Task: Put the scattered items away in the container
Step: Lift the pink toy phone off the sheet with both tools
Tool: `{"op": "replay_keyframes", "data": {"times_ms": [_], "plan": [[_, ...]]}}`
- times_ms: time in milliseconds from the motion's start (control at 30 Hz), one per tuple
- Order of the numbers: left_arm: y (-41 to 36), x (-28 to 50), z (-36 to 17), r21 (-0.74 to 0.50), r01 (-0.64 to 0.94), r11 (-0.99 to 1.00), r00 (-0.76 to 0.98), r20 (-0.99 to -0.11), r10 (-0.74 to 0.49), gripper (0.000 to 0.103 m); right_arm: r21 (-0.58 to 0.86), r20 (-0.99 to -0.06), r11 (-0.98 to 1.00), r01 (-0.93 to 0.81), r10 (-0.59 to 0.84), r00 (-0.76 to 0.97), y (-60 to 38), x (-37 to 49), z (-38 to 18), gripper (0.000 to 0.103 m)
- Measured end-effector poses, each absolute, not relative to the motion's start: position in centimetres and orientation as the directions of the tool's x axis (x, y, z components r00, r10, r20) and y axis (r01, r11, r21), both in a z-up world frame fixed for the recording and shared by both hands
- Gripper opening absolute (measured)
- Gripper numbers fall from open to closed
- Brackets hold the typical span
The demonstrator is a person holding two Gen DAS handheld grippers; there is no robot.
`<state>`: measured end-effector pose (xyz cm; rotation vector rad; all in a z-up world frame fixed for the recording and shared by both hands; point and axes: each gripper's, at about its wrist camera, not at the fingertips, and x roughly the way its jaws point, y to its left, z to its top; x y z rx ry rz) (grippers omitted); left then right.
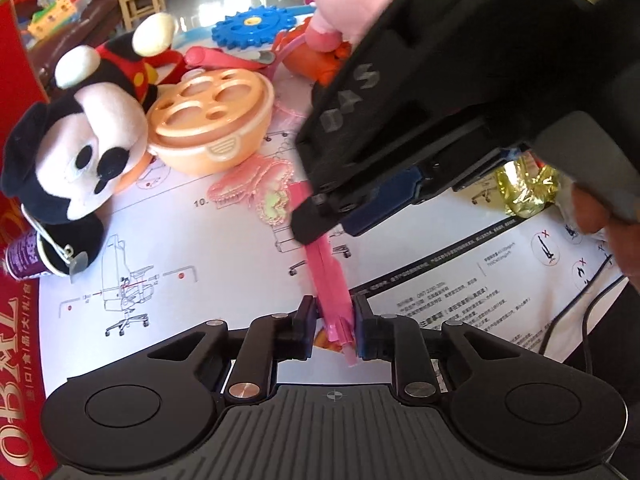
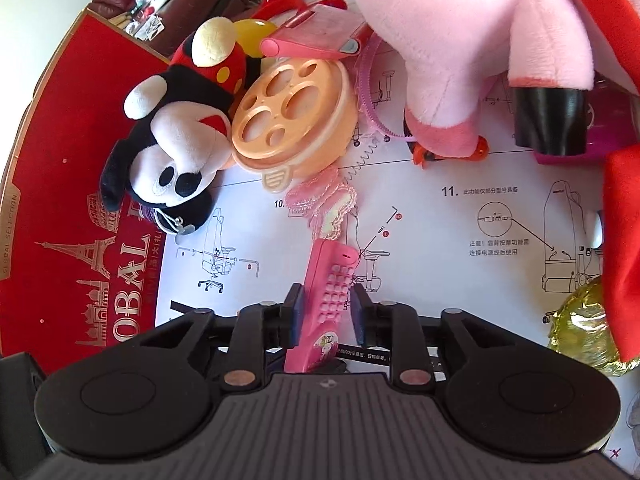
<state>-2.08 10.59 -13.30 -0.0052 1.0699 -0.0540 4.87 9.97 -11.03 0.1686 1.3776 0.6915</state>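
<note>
A pink toy phone handset lies over the white instruction sheet. My left gripper is shut on its near end, seen edge-on. My right gripper is shut on the same handset, keypad side up; it shows from above in the left wrist view. A pink lace hair clip lies just beyond the handset. A black, white and red mouse plush leans on the red box at the left.
A peach toy pot with a holed lid sits beside the plush. A big pink plush hangs over the right. A blue gear, gold foil ball, purple can and pink toy laptop lie around.
</note>
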Motion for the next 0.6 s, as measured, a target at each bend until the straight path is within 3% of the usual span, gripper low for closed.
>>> {"op": "replay_keyframes", "data": {"times_ms": [233, 367, 400, 467, 500, 567, 600], "plan": [[9.8, -2.0, -13.5, -0.007, 0.060, 0.998, 0.484, -0.874, -0.036, 0.019, 0.432, -0.867, 0.798, -0.419, 0.496, 0.049, 11.8, 4.9, -10.6, 0.068], [9.9, -2.0, -13.5, -0.009, 0.065, 0.998, 0.488, -0.872, -0.039, 0.021, 0.398, -0.886, 0.811, -0.429, 0.460, 0.047, 12.4, 5.0, -11.3, 0.071], [9.9, -2.0, -13.5, -0.011, 0.064, 0.998, 0.489, -0.872, -0.041, 0.026, 0.395, -0.890, 0.811, -0.432, 0.454, 0.038, 12.4, 4.9, -11.6, 0.069], [10.2, -2.1, -13.5, -0.016, 0.053, 0.998, 0.493, -0.869, -0.040, 0.033, 0.375, -0.896, 0.809, -0.453, 0.441, 0.047, 12.3, 4.5, -11.6, 0.053], [10.3, -2.1, -13.5, -0.012, 0.040, 0.999, 0.495, -0.868, -0.030, 0.049, 0.379, -0.896, 0.802, -0.462, 0.443, 0.034, 12.3, 4.4, -11.7, 0.033], [10.6, -2.0, -13.7, 0.013, 0.007, 1.000, 0.501, -0.865, 0.008, 0.062, 0.406, -0.887, 0.799, -0.444, 0.461, 0.019, 11.9, 4.3, -12.1, 0.032], [10.8, -2.0, -13.8, 0.013, -0.006, 1.000, 0.500, -0.866, 0.014, 0.063, 0.413, -0.883, 0.799, -0.438, 0.469, 0.023, 11.7, 4.3, -12.1, 0.032]]}}
